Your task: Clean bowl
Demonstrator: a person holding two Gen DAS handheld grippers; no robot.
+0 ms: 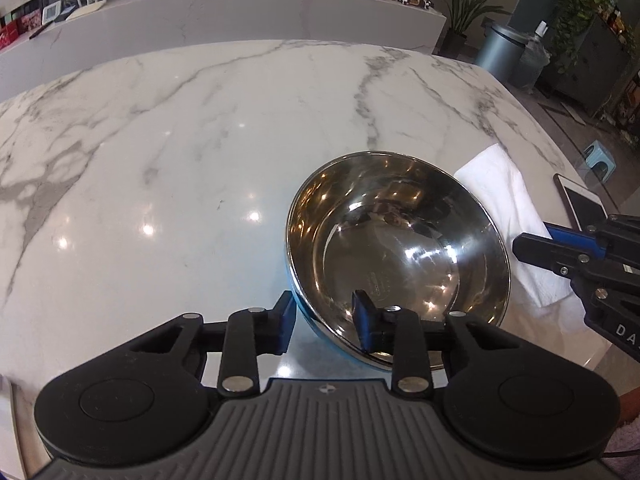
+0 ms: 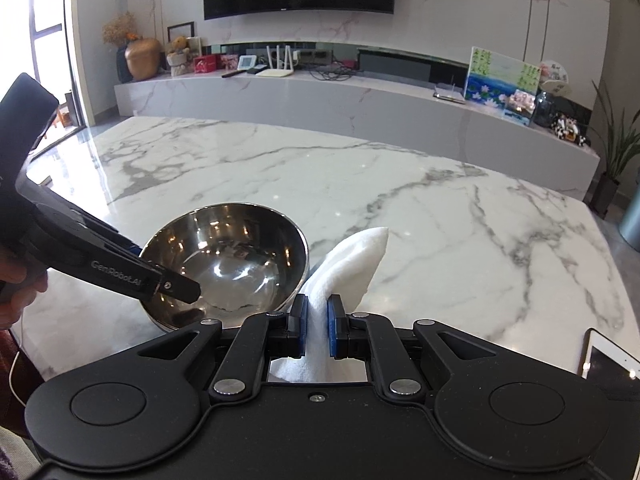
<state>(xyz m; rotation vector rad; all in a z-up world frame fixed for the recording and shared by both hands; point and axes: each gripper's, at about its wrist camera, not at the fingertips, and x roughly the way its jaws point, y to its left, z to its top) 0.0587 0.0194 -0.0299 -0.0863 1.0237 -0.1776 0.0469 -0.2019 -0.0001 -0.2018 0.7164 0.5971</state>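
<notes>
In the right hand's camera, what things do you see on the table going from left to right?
left gripper → bowl → white cloth → tablet
</notes>
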